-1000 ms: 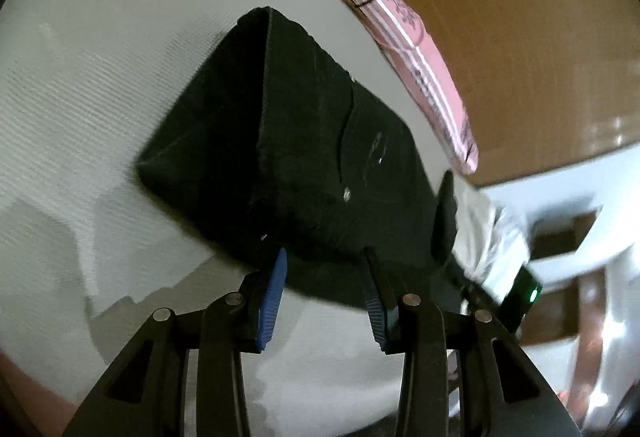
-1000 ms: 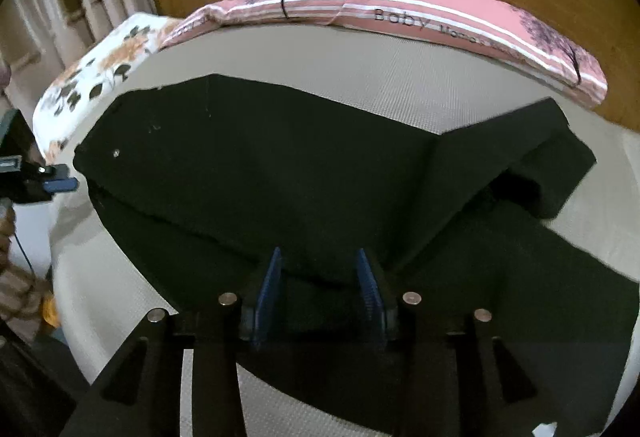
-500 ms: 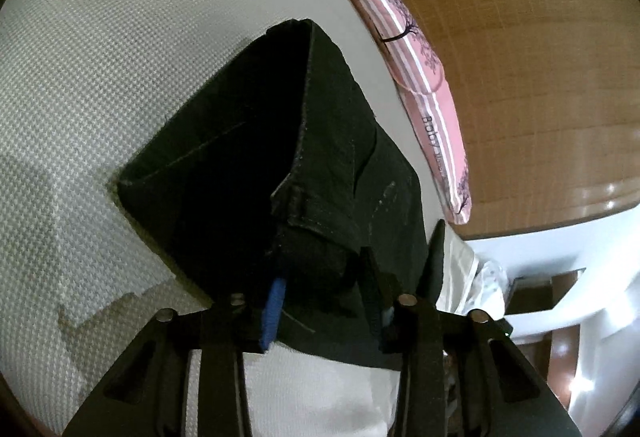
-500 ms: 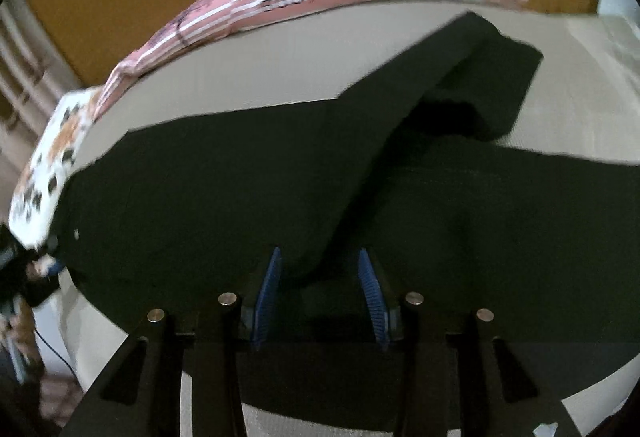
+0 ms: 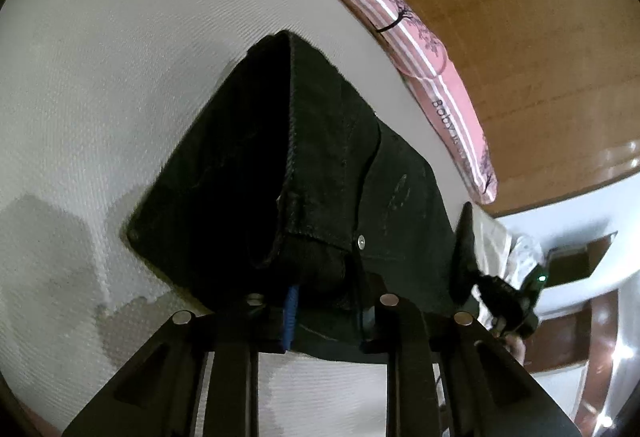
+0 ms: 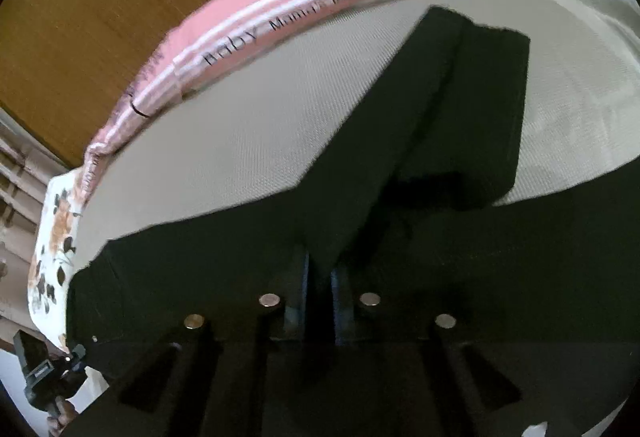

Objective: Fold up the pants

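Black pants [image 5: 320,165] lie on a pale textured bed sheet [image 5: 120,77]. The waistband end with a metal rivet [image 5: 361,243] rises toward my left gripper [image 5: 326,301]. Its jaws are closing, and the thick waistband is bunched between them, hiding most of the blue pads. In the right wrist view the pants [image 6: 460,109] spread across the sheet [image 6: 260,141], one leg folded back toward the far right. My right gripper [image 6: 320,289] is shut on a raised fold of the black cloth. Each gripper shows in the other's view: the right gripper [image 5: 500,297], the left gripper [image 6: 40,369].
A pink striped cushion [image 5: 400,25] runs along the bed's far edge against a wooden headboard [image 5: 520,37]. The same pink cushion [image 6: 280,17] shows from the right. A floral cloth [image 6: 52,237] hangs at the bed's left end. White furniture [image 5: 580,257] stands beyond the bed.
My left jaws have drawn in around the waistband, which now stands up between them. My right gripper has rolled, slid sideways and pinched shut on a fold.
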